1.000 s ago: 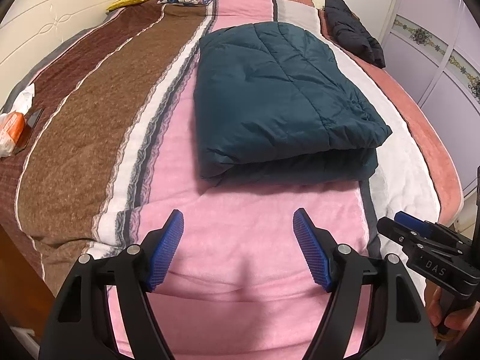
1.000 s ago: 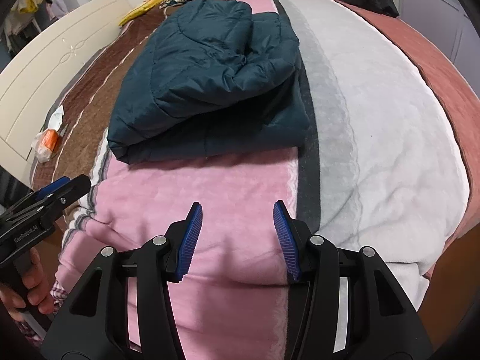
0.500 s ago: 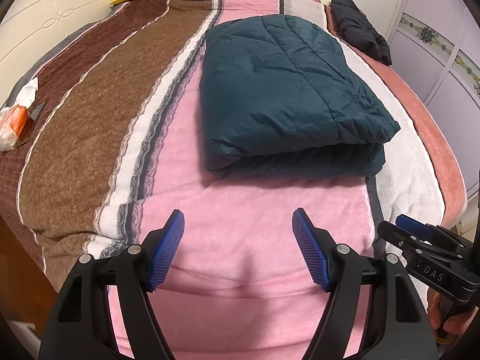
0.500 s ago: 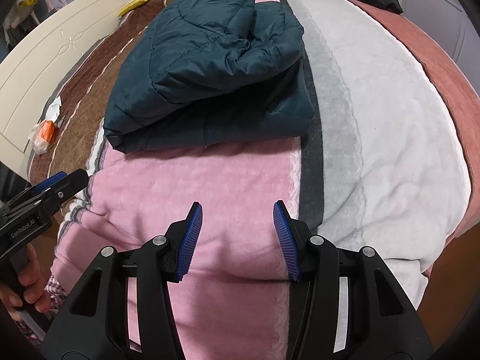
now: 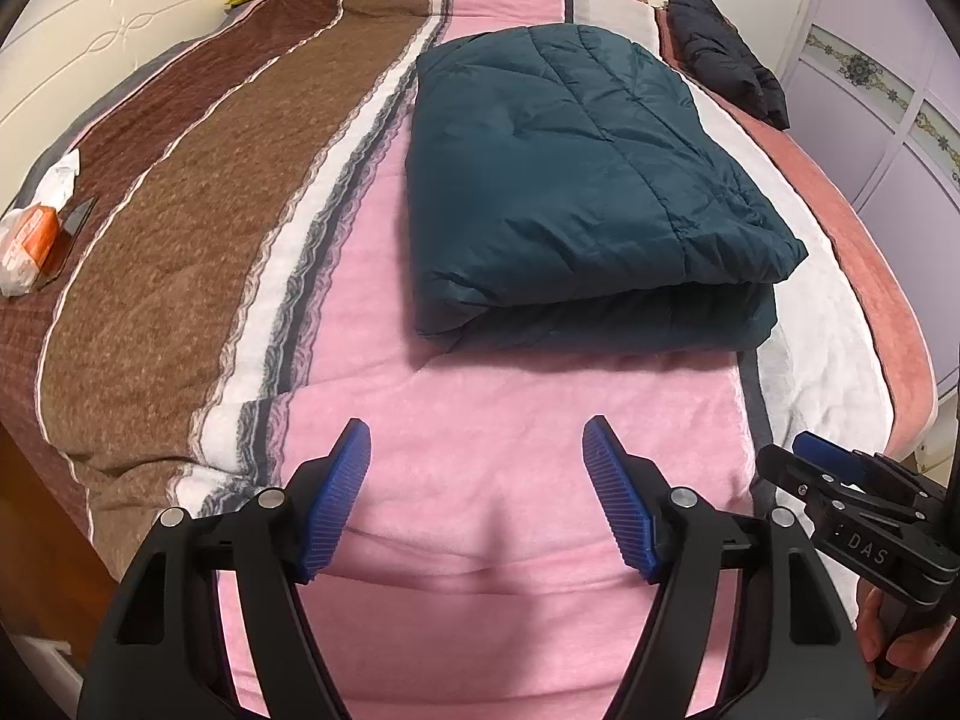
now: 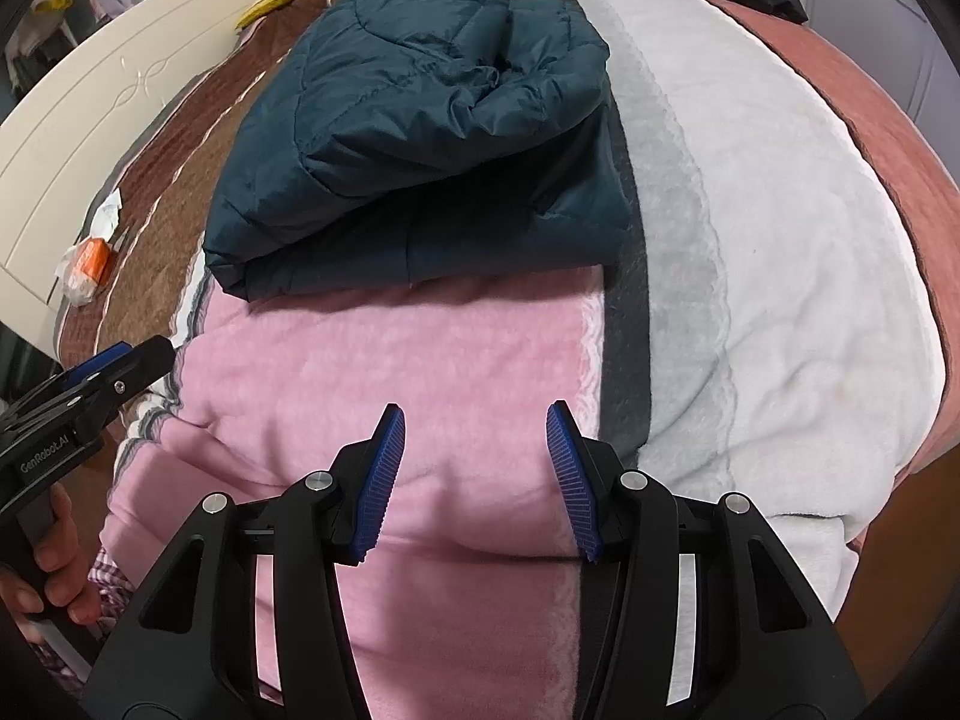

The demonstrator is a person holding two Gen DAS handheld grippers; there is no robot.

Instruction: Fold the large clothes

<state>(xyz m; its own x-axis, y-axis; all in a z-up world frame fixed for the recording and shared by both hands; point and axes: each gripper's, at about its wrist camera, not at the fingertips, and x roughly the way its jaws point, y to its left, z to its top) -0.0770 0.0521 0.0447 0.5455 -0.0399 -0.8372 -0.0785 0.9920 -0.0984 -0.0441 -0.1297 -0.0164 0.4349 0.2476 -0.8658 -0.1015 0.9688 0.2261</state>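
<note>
Teal quilted jacket (image 5: pixel 576 180) folded on striped blanket (image 5: pixel 510 450), "DAS" on right gripper (image 6: pixel 475 468), "GenRobot.AI" on left gripper (image 5: pixel 477 498), both jaws released, empty.

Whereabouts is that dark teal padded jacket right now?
The folded dark teal padded jacket lies mid-bed on the striped blanket's pink band, beyond both open grippers, with a black garment farther off to its right.

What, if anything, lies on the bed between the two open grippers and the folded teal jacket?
Nothing visible: only bare pink blanket separates the left gripper and right gripper from the jacket.
</note>
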